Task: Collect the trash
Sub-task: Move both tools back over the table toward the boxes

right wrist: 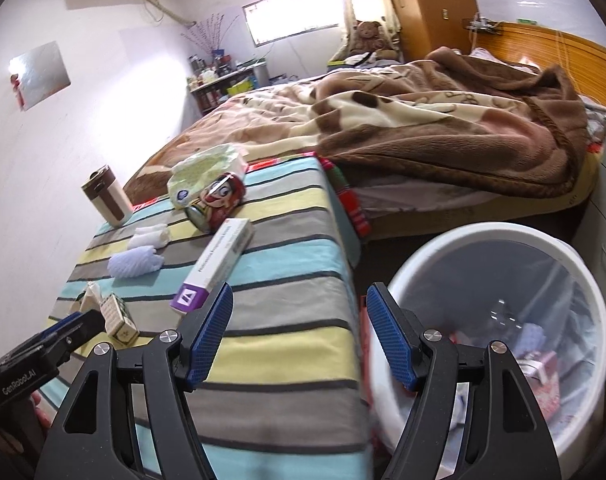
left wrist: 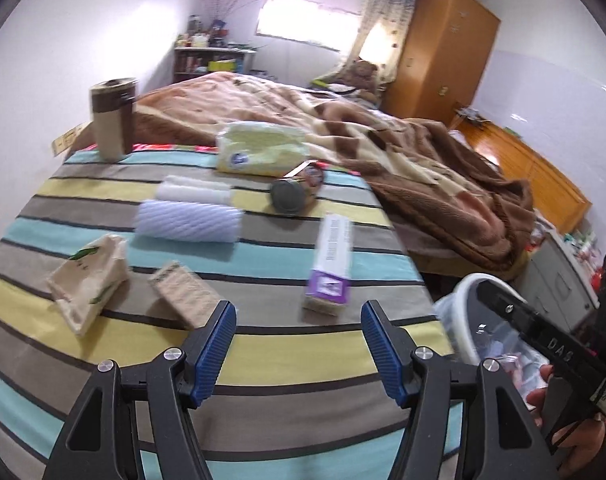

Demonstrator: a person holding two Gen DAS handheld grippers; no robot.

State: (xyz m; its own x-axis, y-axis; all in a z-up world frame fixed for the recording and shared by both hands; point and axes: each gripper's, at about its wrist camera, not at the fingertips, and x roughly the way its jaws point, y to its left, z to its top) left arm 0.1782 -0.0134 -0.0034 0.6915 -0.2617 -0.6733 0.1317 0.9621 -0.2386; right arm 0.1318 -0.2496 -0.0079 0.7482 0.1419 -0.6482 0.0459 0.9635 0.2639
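On the striped surface, near its front edge, the left hand-held gripper hovers w/ jaws wide apart, nothing between them. Just ahead of its left finger lies a small beige packet; further left a tissue pack sits close to the left edge. Ahead of the right finger lies a purple-ended box, end-on, pointing away, w/ bare cloth between it and the packet. Mid-surface: a lavender roll, a white roll behind it, and a can on its side. At the back a pale green wipes pack and an upright brown-and-cream cup at the rear left corner.

The right hand-held gripper is also spread open & empty, straddling the surface's right edge, right finger over the white trash bin. The bin stands on the floor beside that edge, clear-bag lined, w/ some trash inside. Brown blanket covers the bed beyond.
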